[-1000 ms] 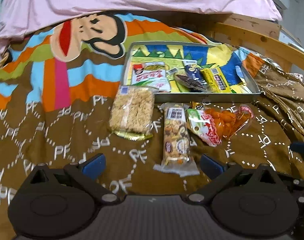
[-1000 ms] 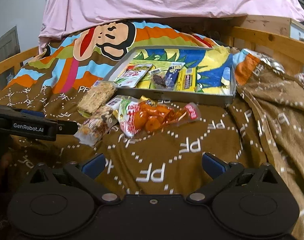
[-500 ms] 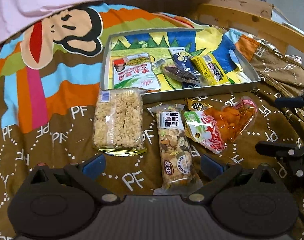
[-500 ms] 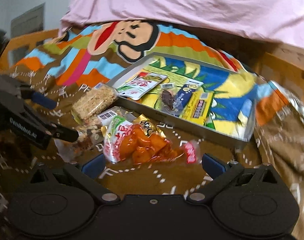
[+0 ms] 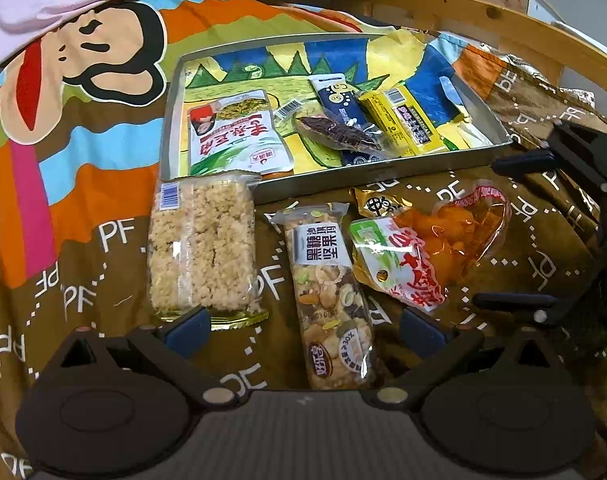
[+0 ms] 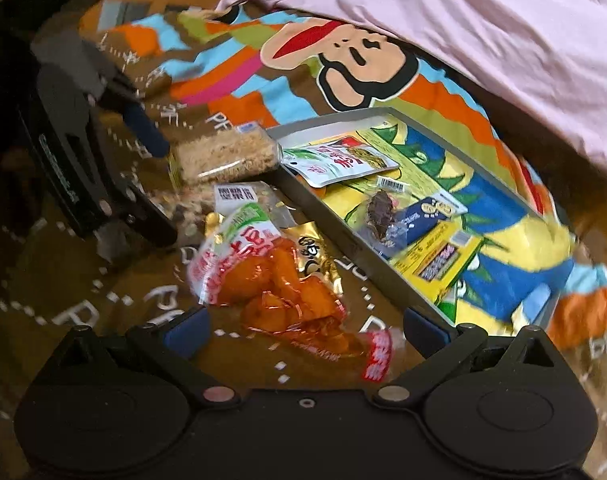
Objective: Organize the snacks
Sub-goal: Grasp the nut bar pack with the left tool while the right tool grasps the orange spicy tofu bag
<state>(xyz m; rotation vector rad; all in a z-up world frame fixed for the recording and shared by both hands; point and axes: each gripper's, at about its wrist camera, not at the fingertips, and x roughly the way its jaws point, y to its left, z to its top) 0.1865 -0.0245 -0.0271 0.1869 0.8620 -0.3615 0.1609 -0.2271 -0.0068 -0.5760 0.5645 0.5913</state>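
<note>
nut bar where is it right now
In the left wrist view the nut bar lies on the blanket outside the tray, between the rice crisp block on its left and the orange snack bag on its right.

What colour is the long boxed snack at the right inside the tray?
Yellow, with a dark printed band along it; the boxed snack in the tray shows best in the left wrist view.

A matt grey metal tray (image 5: 367, 182) sits on soft printed cloth blanket (image 5: 83, 216). The snack packets (image 5: 427, 256) are glossy, crinkled plastic; the bed rail (image 5: 483, 8) is bare wood.
</note>
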